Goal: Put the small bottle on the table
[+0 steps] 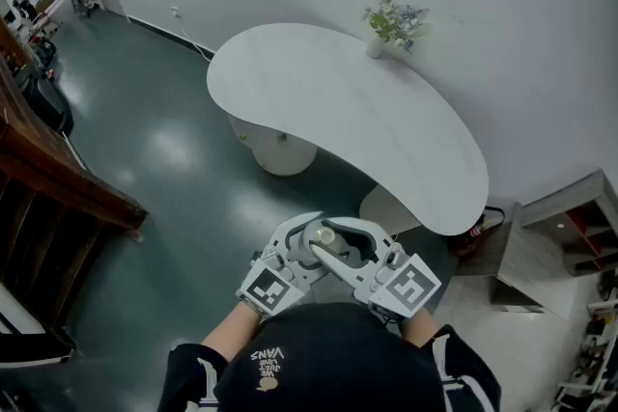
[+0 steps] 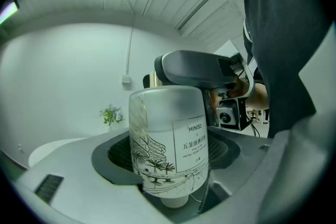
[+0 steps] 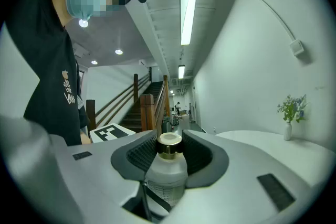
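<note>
The small frosted bottle, with a printed label and a gold collar under a white cap, is held in the air in front of the person, well short of the white table. My right gripper is shut on the bottle, whose cap points away between the right gripper's pads. Facing it, my left gripper stands wide open around the same bottle. The right gripper's grey jaw shows behind the bottle in the left gripper view.
A small vase of flowers stands at the table's far edge by the white wall. A wooden staircase rises at the left and a low shelf unit stands at the right. Dark floor lies between the person and the table.
</note>
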